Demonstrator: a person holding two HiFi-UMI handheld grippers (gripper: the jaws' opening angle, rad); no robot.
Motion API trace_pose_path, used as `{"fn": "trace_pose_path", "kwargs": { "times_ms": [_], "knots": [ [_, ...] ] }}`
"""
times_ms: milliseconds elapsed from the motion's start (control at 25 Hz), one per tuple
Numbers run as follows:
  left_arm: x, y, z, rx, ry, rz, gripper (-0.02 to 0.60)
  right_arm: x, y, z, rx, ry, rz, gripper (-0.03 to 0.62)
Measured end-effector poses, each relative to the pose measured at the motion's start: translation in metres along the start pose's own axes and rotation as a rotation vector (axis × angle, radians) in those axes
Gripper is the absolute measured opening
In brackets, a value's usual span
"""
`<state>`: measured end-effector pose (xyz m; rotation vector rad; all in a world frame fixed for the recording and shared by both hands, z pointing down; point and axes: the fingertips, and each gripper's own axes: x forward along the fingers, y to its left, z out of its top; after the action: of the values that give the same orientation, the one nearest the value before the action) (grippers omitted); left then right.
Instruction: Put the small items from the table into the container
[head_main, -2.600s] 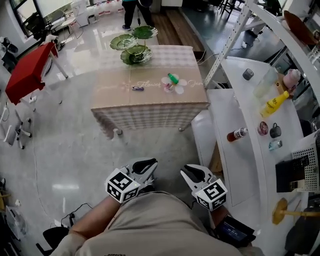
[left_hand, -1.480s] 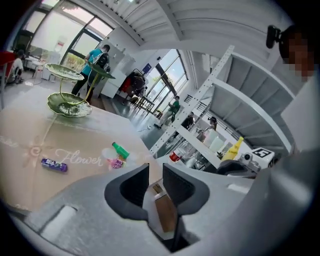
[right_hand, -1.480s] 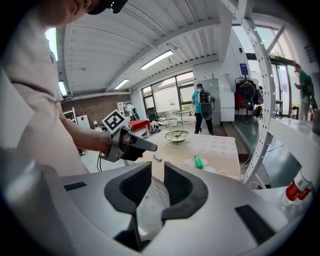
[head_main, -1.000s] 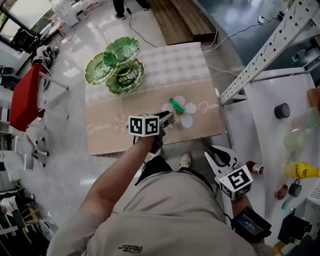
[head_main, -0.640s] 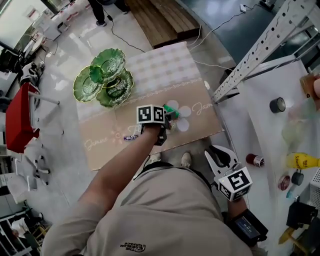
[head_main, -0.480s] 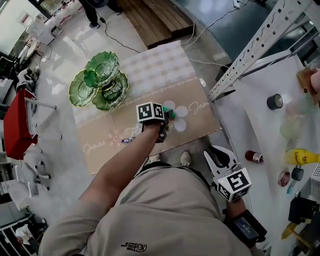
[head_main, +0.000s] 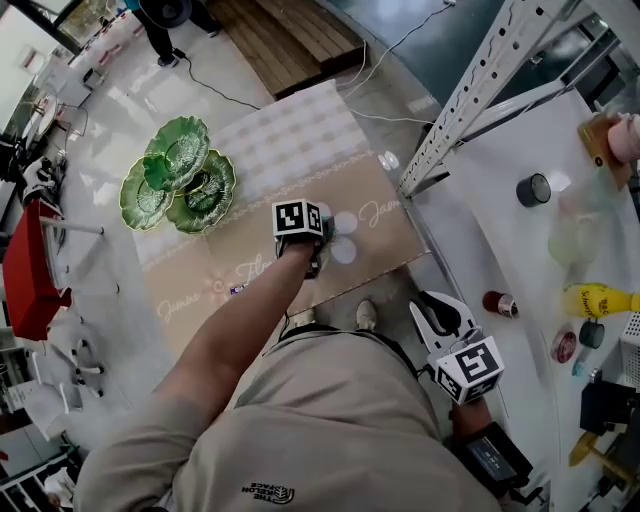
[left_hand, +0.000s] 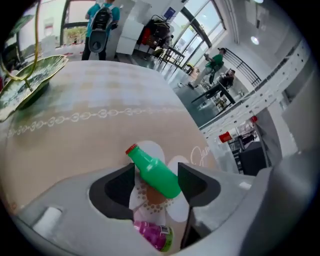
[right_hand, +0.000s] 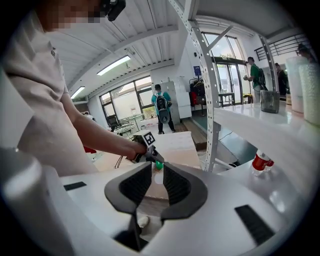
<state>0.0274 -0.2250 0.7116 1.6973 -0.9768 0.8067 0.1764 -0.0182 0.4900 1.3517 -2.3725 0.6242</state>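
A green bottle (left_hand: 155, 175) with a red cap lies on a white flower print on the tan tablecloth (left_hand: 100, 135). My left gripper (left_hand: 156, 182) points down over it. Its jaws are opening and stand on either side of the bottle without squeezing it. A pink bottle (left_hand: 155, 236) lies just nearer, below the jaws. In the head view the left gripper (head_main: 318, 240) hides both bottles. A small purple item (head_main: 238, 290) lies further left on the table. My right gripper (head_main: 437, 318) hangs by my hip, off the table, jaws slightly apart and empty.
Three green leaf-shaped dishes (head_main: 178, 175) stand stacked at the table's far left. A perforated metal post (head_main: 480, 80) rises right of the table. The white counter (head_main: 520, 250) on the right carries a red can (head_main: 497, 302), a yellow bottle (head_main: 597, 300) and a tape roll (head_main: 533, 189).
My left arm has reached out from my waist and lowered its gripper over the green bottle. The right gripper has stayed low at my side.
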Motion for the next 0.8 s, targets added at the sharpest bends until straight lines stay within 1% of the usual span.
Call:
{"fn": "trace_pose_path", "kwargs": {
  "times_ms": [80, 200, 280, 400, 560, 720, 800],
  "knots": [
    [0.004, -0.004, 0.002, 0.051, 0.029, 0.007, 0.262, -0.004, -0.004, 0.0, 0.0, 0.0, -0.006, 0.08],
    [0.01, -0.007, 0.003, 0.103, 0.07, 0.028, 0.261, -0.009, -0.011, 0.0, 0.0, 0.0, -0.011, 0.08],
    [0.011, -0.009, 0.003, 0.142, 0.083, 0.045, 0.261, -0.01, -0.014, -0.001, 0.0, 0.001, -0.012, 0.08],
    [0.011, -0.014, 0.003, 0.213, 0.076, 0.06, 0.248, -0.012, -0.018, -0.003, 0.0, 0.004, -0.005, 0.08],
    [0.01, -0.02, 0.002, 0.336, 0.069, 0.108, 0.219, -0.012, -0.021, -0.005, 0.002, 0.009, 0.008, 0.08],
    [0.008, -0.033, -0.001, 0.457, 0.068, 0.101, 0.194, -0.011, -0.025, -0.005, -0.003, 0.0, 0.027, 0.08],
    [0.006, -0.038, -0.001, 0.51, 0.053, 0.101, 0.189, -0.011, -0.027, -0.006, 0.001, -0.002, 0.034, 0.08]
  ]
}}
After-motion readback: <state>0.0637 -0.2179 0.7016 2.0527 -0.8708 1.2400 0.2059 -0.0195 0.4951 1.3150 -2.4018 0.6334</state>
